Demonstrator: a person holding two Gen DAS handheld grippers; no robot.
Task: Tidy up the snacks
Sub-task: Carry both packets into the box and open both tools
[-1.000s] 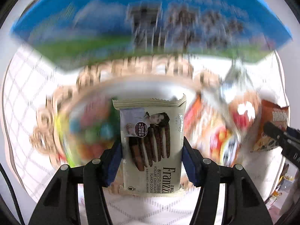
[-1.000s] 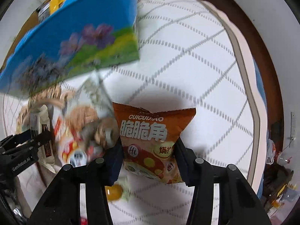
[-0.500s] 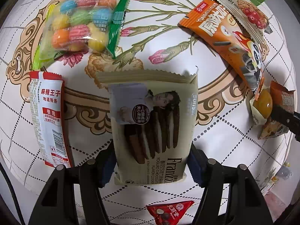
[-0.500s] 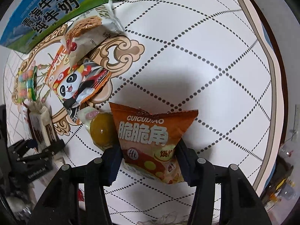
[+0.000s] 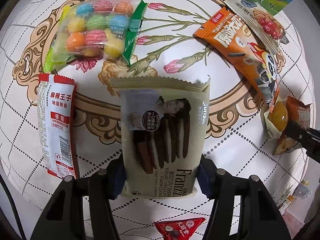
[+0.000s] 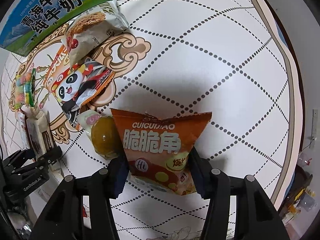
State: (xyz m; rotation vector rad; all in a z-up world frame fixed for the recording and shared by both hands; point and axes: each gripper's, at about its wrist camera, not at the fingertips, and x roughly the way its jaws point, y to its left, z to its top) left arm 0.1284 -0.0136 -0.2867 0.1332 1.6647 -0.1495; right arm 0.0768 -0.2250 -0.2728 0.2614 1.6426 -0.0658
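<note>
The left gripper [image 5: 161, 177] clamps the Franzzi cookie pack [image 5: 163, 136] and the right gripper [image 6: 159, 170] clamps the orange chip bag [image 6: 160, 144], both over the tablecloth [image 6: 220, 60], probably for sorting; beyond lie the candy bag [image 5: 96, 30] and milk carton [image 6: 42, 14].

Left gripper [image 5: 161, 177] and right gripper [image 6: 159, 174]: matte black angular arms with triangular cut-outs, round silver screws along the upper edges, dark blue pads lining the fingers [image 5: 117, 177], and white "GenRobot.AI" lettering on the left gripper's body in the right wrist view.
</note>
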